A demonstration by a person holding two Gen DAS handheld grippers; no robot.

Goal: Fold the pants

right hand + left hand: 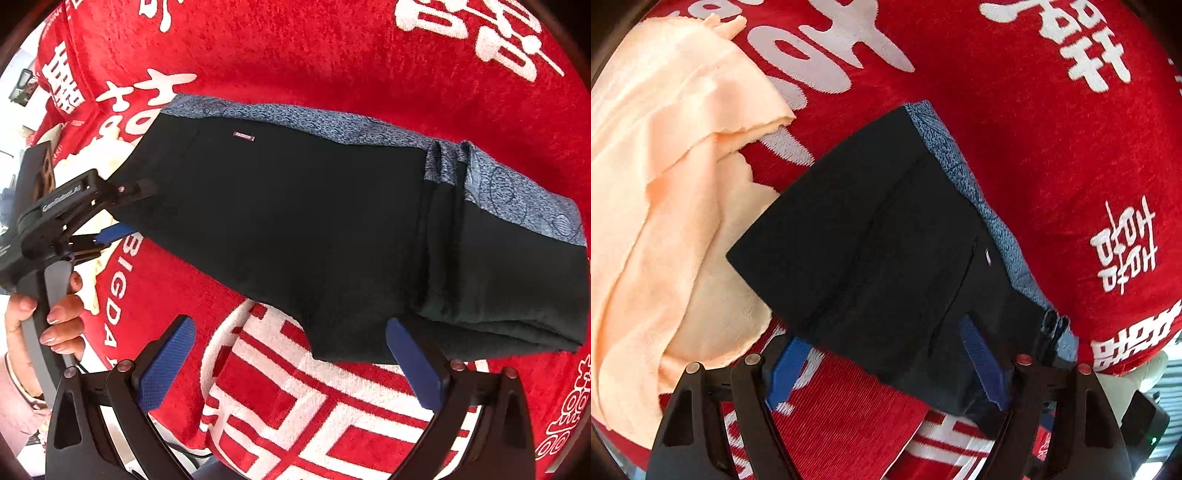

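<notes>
Lying folded on a red cloth (pixel 332 66) printed with white characters, the dark pants (pixel 295 221) are seen stretched with their long axis running from upper left to lower right in the right wrist view, a blue-grey patterned band (pixel 491 177) edging the far side and a thicker fold stacked at the right end. In the left wrist view the same pants (pixel 879 243) run diagonally, from the upper middle down toward the lower right. A peach-coloured cloth (pixel 665 184) is heaped just beside the pants on the left, touching their near-left corner. The left gripper (pixel 886 373) is angled down over the near end of the pants, its blue-padded fingers (pixel 786 369) spread wide, one off the fabric over the red cloth, the other over the dark fabric; nothing is clamped. It is shown from the side in the right wrist view (pixel 122 210), held by a hand (pixel 55 317) at the left edge. The right gripper (pixel 291 358) hangs above the near edge of the pants, fingers (pixel 170 354) apart and holding nothing.
</notes>
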